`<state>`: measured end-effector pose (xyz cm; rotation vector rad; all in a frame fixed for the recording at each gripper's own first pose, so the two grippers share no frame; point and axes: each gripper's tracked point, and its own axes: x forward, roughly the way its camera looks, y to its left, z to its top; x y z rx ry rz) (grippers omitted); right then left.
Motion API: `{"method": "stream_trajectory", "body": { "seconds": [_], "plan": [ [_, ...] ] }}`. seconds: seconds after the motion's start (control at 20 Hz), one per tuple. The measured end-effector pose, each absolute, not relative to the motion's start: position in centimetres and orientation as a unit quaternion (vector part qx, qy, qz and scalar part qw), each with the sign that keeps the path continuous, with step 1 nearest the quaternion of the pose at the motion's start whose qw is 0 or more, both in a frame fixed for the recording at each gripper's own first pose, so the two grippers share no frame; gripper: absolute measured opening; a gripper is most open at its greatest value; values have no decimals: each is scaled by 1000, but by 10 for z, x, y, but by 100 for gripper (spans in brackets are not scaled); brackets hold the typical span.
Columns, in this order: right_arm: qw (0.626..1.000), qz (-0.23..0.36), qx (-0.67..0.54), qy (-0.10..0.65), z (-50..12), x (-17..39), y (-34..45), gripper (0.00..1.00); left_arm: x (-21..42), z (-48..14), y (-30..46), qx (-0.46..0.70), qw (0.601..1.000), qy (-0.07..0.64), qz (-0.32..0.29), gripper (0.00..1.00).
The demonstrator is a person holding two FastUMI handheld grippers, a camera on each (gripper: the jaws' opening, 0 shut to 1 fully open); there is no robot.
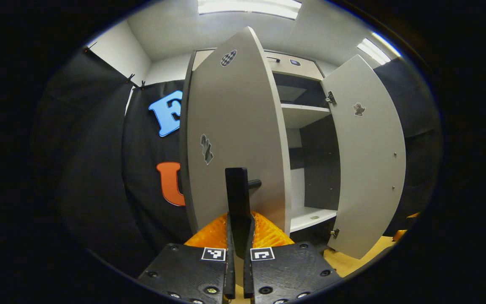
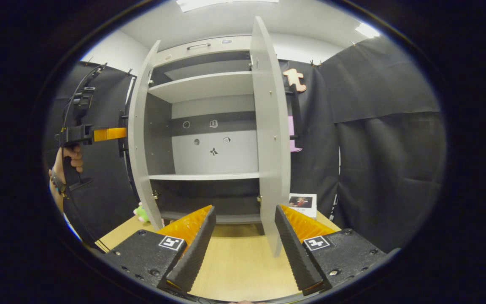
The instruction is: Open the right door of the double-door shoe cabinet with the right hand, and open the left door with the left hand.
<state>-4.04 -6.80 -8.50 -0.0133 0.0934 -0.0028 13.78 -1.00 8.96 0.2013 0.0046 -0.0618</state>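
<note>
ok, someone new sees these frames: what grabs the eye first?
The shoe cabinet standing open, bare shelves showing, with the right door edge-on just past the open right gripper. In the left gripper view, the left door looms close, and the left gripper is clamped on its dark handle.

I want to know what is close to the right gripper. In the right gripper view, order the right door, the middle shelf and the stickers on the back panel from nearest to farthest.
From the right gripper:
1. right door, edge-on just ahead, slightly right.
2. middle shelf, inside the cabinet, centre-left.
3. stickers, on the back panel behind the shelf.
</note>
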Motion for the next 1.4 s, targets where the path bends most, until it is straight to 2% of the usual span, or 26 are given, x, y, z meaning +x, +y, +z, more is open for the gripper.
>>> {"method": "stream_trajectory", "body": {
  "seconds": [0.65,0.75,0.95,1.2,1.4],
  "plan": [
    [997,31,-18,71,-99,-27,-45,88,109,99,88,143,988,4,56,5],
    [997,32,-17,74,-101,-26,-44,88,109,100,98,122,991,5,47,0],
    [996,29,-14,78,-102,-27,-42,88,110,101,110,102,995,12,19,0],
    [997,33,-12,69,-98,-29,-40,88,108,100,109,129,992,10,-3,2],
    [997,30,-8,70,-97,-35,-37,88,98,94,115,133,991,22,11,3]
  ]
}}
